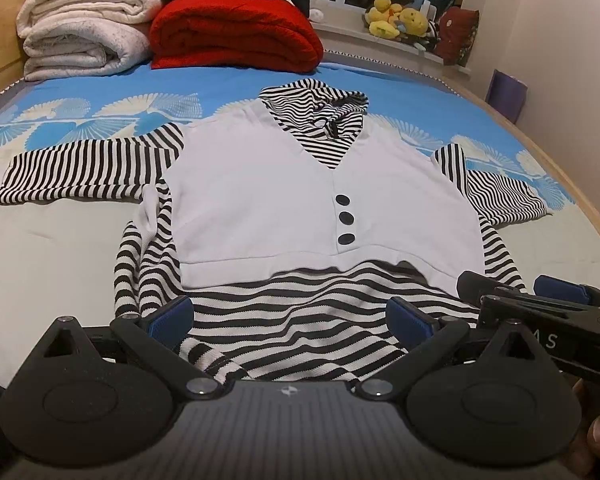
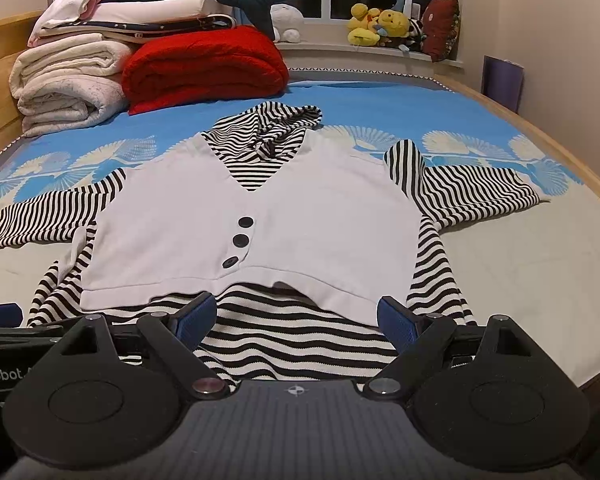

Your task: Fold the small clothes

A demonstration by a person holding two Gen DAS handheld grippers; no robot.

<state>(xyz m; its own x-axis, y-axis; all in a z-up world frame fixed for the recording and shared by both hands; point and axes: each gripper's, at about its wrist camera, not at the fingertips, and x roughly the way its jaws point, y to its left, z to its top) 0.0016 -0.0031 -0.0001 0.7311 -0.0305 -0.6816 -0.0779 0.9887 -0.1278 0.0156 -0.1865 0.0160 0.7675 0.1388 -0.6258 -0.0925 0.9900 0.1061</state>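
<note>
Both grippers hovering over striped hooded top (image 1: 260, 200) hem: left gripper (image 1: 290, 314) gaping wide, right gripper (image 2: 296, 316) gaping wide, nothing gripped.

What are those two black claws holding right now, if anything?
Nothing. Both the left gripper and the right gripper hover open above the striped hem of the hooded top.

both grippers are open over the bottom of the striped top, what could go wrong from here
1. The white vest layer lies loose over the striped hem; the left gripper or right gripper might pinch one layer only, so the fold drags crooked.
2. The sleeves still lie spread sideways; folding the hem up first could bunch them.
3. The grippers sit close together and might bump.
</note>
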